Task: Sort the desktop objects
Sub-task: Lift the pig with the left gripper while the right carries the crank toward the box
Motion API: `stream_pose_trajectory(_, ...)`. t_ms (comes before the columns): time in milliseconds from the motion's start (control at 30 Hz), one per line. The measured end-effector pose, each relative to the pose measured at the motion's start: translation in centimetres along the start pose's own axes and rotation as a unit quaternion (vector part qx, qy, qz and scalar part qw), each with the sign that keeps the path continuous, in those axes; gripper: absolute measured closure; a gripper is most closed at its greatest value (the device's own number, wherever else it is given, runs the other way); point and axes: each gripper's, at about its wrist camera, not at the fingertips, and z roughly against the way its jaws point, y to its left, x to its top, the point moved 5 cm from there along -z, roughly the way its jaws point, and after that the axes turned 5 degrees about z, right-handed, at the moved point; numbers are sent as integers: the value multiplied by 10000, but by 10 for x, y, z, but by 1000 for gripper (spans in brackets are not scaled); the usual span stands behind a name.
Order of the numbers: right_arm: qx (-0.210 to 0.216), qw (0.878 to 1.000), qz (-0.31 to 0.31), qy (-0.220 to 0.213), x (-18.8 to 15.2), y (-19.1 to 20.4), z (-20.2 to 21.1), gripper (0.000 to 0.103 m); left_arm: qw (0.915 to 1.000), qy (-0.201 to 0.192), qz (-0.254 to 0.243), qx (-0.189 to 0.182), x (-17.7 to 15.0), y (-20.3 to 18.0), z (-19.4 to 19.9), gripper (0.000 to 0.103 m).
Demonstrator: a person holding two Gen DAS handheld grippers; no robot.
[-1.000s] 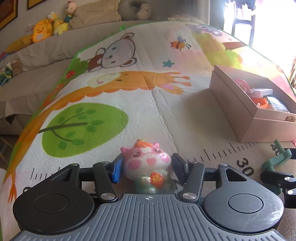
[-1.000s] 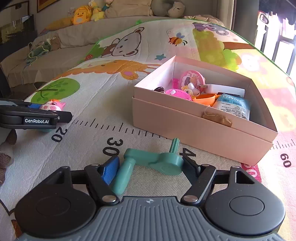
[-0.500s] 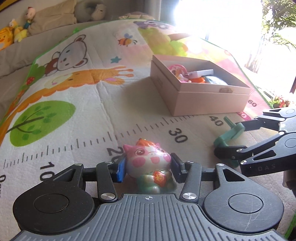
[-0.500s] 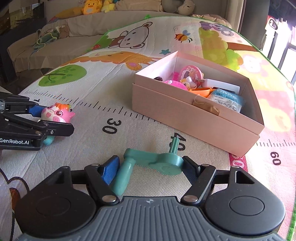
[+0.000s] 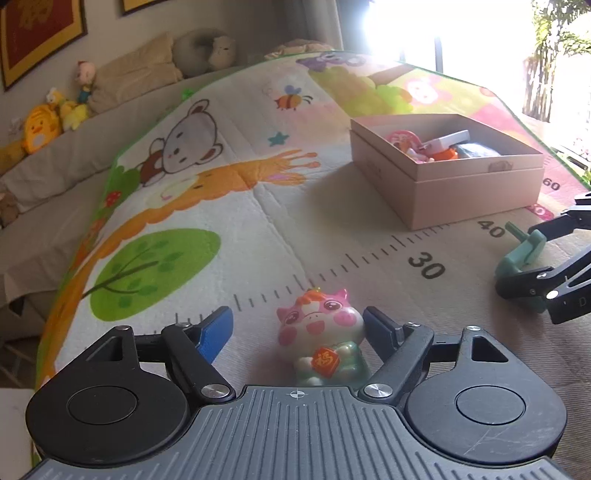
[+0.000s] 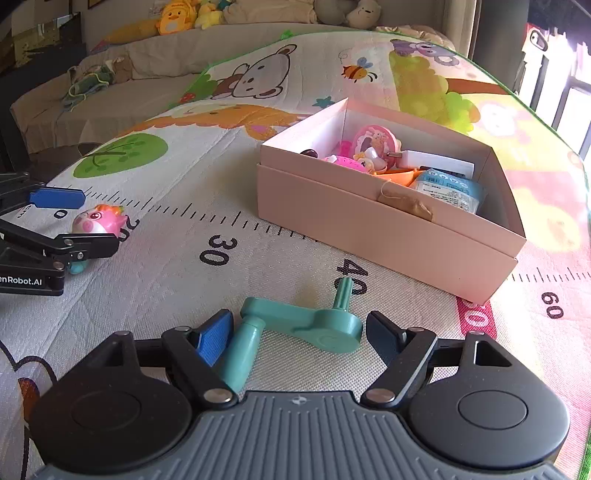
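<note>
The right gripper, its jaws just opening, straddles a teal crank lying on the play mat near a pink box.

Glaring daylight is pouring through the window onto a cartoon play mat lying beside a beige sofa.

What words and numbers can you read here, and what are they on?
"30", "40", "60": ruler printed on the play mat.
"enRobot.AI", cut off at the picture's edge: side of the left gripper.
Gold sign on a red tag: pig toy.
Blue packet print: too small to read.
</note>
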Motion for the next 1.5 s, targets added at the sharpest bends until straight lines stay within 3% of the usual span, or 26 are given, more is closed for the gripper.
stream_pose_trajectory(133, -13, 9999, -103, -29, -2, -2, -1, 18, 9993, 9, 129, 362, 0, 18, 0, 15)
stream_pose_trajectory(300, -2, 9995, -288, -95, -6, -7, -2, 14, 9981, 107, 455, 400, -3, 31, 6, 12)
stream_pose_trajectory(567, -90, 9991, -343, -215, -9, -6, 0, 12, 9969, 51, 780, 38, -9, 32, 33, 7)
stream_pose_trajectory(700, -139, 9988, -346, -313, -12, -6, 1, 11, 9927, 245, 1137, -305, -5, 24, 29, 7)
stream_pose_trajectory(800, -118, 9985, -409, -348, -13, -7, 1, 11, 9921, 336, 1132, -432, -2, 10, 19, 7)
stream_pose_trajectory(1067, -122, 9981, -452, -395, -15, -8, 3, 11, 9950, 485, 836, -241, -2, -7, 3, 7)
stream_pose_trajectory(1167, -166, 9982, -412, -405, -14, -6, 3, 11, 9947, 520, 864, -185, -4, -5, -2, 10)
stream_pose_trajectory(1267, -187, 9983, -378, -405, -14, -5, 3, 11, 9950, 516, 845, -148, -5, -4, -6, 23)
stream_pose_trajectory(1400, -83, 9981, -475, -374, -12, -3, 1, 11, 9962, 453, 737, -112, -4, -4, -9, 46)
stream_pose_trajectory(1500, -35, 9982, -459, -387, -9, -2, 0, 15, 9966, 434, 700, -96, -3, -5, -10, 50)
